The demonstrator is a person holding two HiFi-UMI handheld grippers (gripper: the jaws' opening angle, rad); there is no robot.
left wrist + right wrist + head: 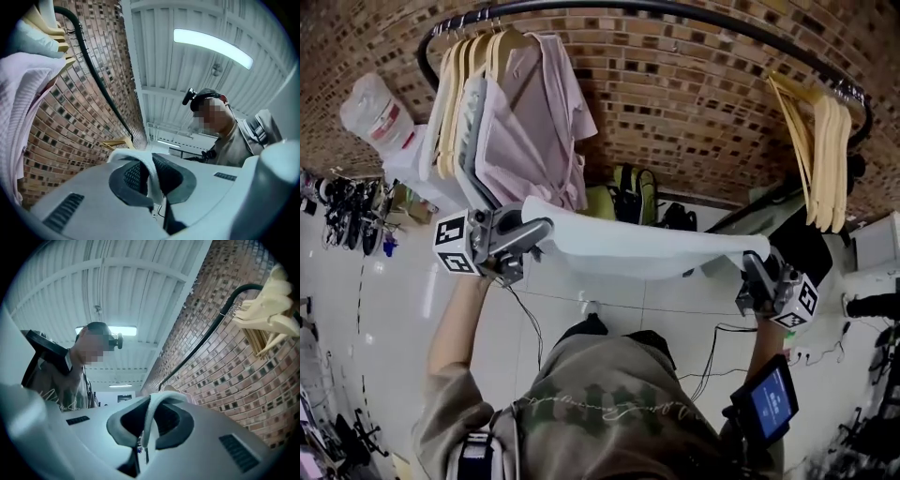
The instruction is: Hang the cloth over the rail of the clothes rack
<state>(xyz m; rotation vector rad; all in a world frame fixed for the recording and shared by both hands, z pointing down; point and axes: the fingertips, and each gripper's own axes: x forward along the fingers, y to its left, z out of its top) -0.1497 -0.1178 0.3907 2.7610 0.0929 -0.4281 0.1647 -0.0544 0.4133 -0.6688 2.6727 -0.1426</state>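
A white cloth (647,246) is stretched flat between my two grippers at chest height, below the black curved rail (675,11) of the clothes rack. My left gripper (546,228) is shut on the cloth's left corner, and that edge of the cloth (152,180) shows pinched between the dark pads. My right gripper (753,260) is shut on the right corner, and there too the cloth (149,420) stands clamped between the pads. The rail (101,86) runs overhead along the brick wall, and the rail (206,333) is apart from the cloth.
Pink shirts (530,131) on wooden hangers fill the rail's left end. Bare wooden hangers (820,155) hang at its right end. The rail's middle stretch holds nothing. A brick wall (675,103) stands behind, with bags (633,197) on the floor below.
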